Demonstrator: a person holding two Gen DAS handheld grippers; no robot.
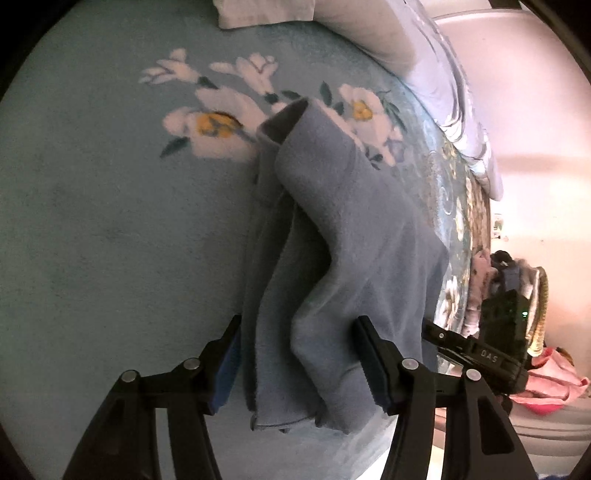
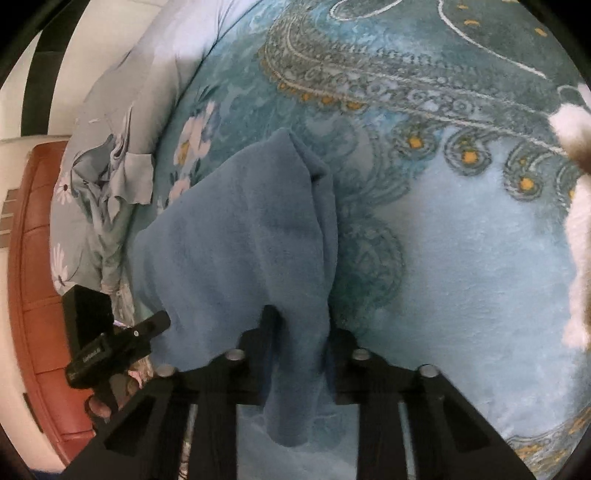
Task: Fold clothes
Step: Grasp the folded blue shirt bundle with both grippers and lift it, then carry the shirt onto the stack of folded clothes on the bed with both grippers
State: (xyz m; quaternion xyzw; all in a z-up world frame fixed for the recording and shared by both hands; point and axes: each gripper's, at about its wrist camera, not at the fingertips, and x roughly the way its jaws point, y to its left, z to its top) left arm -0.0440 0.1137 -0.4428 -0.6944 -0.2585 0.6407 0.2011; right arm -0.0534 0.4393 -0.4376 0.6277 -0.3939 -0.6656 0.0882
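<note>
A blue-grey fleece garment (image 1: 343,236) lies bunched on a teal floral blanket (image 1: 110,221). One open cuff or leg end (image 1: 284,122) points away. My left gripper (image 1: 299,362) has its jaws apart on either side of the garment's near folds, and the cloth hangs between them. In the right wrist view the same garment (image 2: 236,229) drapes over my right gripper (image 2: 301,332), whose jaws are pressed on a hanging fold. The other gripper shows at the right edge of the left wrist view (image 1: 491,350) and at the left of the right wrist view (image 2: 107,339).
Pale floral pillows (image 1: 436,74) lie along the far side of the bed. A folded white cloth (image 1: 258,13) lies at the top. Pink clothes (image 1: 546,380) lie beyond the bed edge. A red-brown padded headboard (image 2: 33,258) and a fluffy white item (image 2: 576,221) flank the blanket.
</note>
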